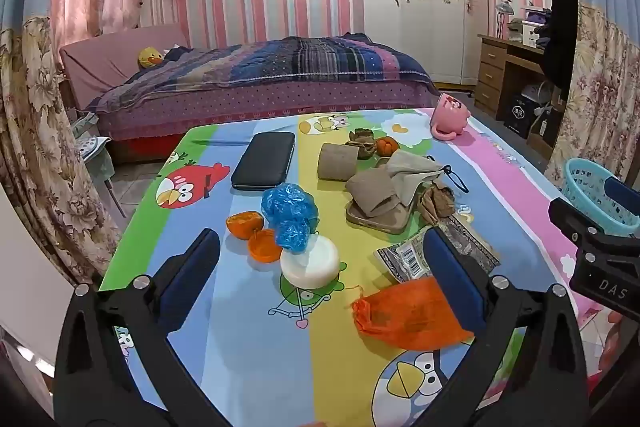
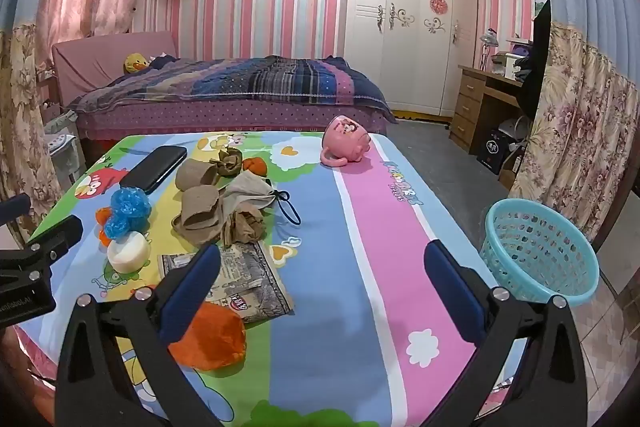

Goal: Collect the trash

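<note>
Trash lies on the cartoon tablecloth [image 1: 256,347]: orange peels [image 1: 244,224], crumpled blue plastic [image 1: 289,207], an orange mesh bag [image 1: 408,315], a printed wrapper [image 1: 404,257] and crumpled brown paper [image 1: 436,203]. My left gripper [image 1: 320,259] is open and empty, above the white round box [image 1: 310,263]. My right gripper [image 2: 322,279] is open and empty over the table's right half, with the wrapper [image 2: 248,275] and the mesh bag [image 2: 212,341] by its left finger. A teal basket [image 2: 538,259] stands off the table's right edge.
A black case [image 1: 264,161], brown cardboard rolls [image 1: 338,161], a grey pouch [image 1: 412,169], a whole tangerine [image 1: 386,146] and a tipped pink mug [image 2: 346,141] are on the table. A bed [image 2: 224,95] stands behind, a desk [image 2: 480,99] at right.
</note>
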Motion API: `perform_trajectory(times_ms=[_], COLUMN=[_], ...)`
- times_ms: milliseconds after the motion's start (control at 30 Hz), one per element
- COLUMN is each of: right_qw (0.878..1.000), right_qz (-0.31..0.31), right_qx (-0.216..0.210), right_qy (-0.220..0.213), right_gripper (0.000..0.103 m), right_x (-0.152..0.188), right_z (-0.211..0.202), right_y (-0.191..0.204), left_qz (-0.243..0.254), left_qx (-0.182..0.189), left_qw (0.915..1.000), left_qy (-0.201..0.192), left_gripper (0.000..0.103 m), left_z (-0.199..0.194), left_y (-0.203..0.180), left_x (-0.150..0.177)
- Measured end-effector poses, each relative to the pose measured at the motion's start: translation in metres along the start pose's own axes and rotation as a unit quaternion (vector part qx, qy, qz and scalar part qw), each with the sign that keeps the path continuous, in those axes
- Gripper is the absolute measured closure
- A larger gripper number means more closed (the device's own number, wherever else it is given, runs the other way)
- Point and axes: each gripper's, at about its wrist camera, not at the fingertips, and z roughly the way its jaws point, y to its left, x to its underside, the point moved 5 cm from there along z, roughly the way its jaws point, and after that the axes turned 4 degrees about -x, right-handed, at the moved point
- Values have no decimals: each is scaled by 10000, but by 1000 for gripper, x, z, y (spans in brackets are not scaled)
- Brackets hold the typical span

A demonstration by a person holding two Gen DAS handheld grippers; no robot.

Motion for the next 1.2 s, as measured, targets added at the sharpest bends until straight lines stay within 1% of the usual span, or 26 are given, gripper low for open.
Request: perform_trajectory(times_ms=[233, 267, 467, 533, 700, 933, 1200], right_qw=[10000, 10000, 10000, 10000, 10000, 9999, 9999], right_qz=[-38, 28, 43, 9, 6, 21, 20], right_qx=[2, -22, -26, -21, -19, -14, -12], right_qy=[-8, -34, -61, -82, -93, -130, -139], right_gripper=[4, 4, 4, 4, 4, 4, 4], right_x=[-1, -1, -2, -3, -2, -3, -3], right_z=[0, -3, -1, -4, -4, -3, -3], right_y=[2, -5, -7, 1, 0, 4, 4], left_qz=[-46, -57, -73, -62, -95, -99, -207], left_qx=[-36, -40, -34, -21, -18, -39, 19], left_qw=[10000, 10000, 10000, 10000, 10000, 9999, 9998], left_qy=[8, 14, 31, 24, -3, 13, 52], left_gripper=[5, 5, 5, 5, 5, 5, 5], left_z=[1, 1, 6, 4, -2, 1, 3], left_y=[2, 3, -1, -1, 4, 5, 6], left_x=[-1, -1, -3, -2, -3, 0, -1])
